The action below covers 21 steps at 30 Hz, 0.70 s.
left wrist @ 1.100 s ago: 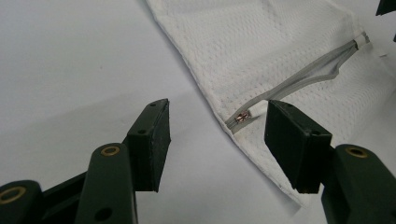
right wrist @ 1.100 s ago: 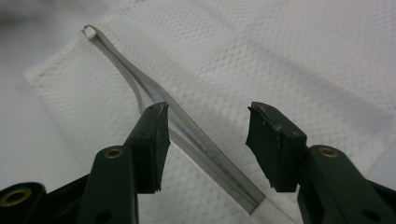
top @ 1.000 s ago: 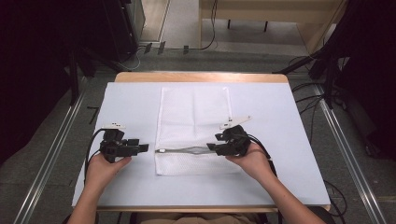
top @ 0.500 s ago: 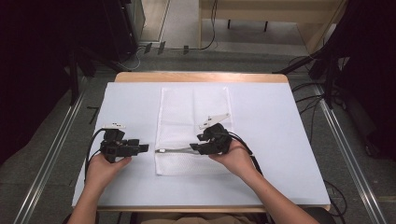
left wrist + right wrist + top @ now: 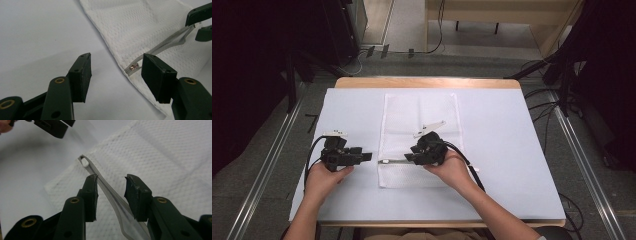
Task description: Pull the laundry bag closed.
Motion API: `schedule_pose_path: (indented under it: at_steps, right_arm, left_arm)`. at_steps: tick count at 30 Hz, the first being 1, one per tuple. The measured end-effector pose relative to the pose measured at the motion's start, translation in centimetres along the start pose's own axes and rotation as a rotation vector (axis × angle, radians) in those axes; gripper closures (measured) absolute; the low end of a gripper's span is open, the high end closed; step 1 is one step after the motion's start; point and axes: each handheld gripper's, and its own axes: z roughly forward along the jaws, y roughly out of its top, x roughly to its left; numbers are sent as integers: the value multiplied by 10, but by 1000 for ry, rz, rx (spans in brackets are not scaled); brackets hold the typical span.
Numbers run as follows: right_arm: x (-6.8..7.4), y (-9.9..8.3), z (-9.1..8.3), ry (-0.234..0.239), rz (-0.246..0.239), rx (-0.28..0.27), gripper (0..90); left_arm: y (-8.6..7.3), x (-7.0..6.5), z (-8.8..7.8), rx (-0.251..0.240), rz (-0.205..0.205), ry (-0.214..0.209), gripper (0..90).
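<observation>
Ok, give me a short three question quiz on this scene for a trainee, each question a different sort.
1. True or false: the left hand-held gripper is clamped on the white mesh bag.
2. Which thing lies between the right hand-held gripper's jaws? A) zipper strip B) cable C) pen
3. Fill in: the bag lies on a ____ table cover.

Key: 1 false, its jaws stand open over the cover beside the bag's edge. 2 A, the zipper strip; the jaws have just been closing around it. 3 white.
</observation>
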Motion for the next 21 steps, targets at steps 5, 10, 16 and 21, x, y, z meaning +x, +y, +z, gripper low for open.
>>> schedule_pose_path:
  at_steps: [5, 10, 16, 21]
  right_arm:
    - [4, 2, 10, 32, -4, -1, 676]
    - [8, 3, 18, 28, -7, -9, 678]
    - [16, 0, 36, 53, -16, 19, 714]
    - [21, 0, 48, 72, -15, 30, 767]
  left_arm:
    - [3, 3, 3, 10, 3, -3, 418]
    - [5, 4, 4, 3, 9, -12, 418]
    - [8, 7, 6, 11, 9, -17, 419]
    - [9, 7, 6, 13, 4, -16, 419]
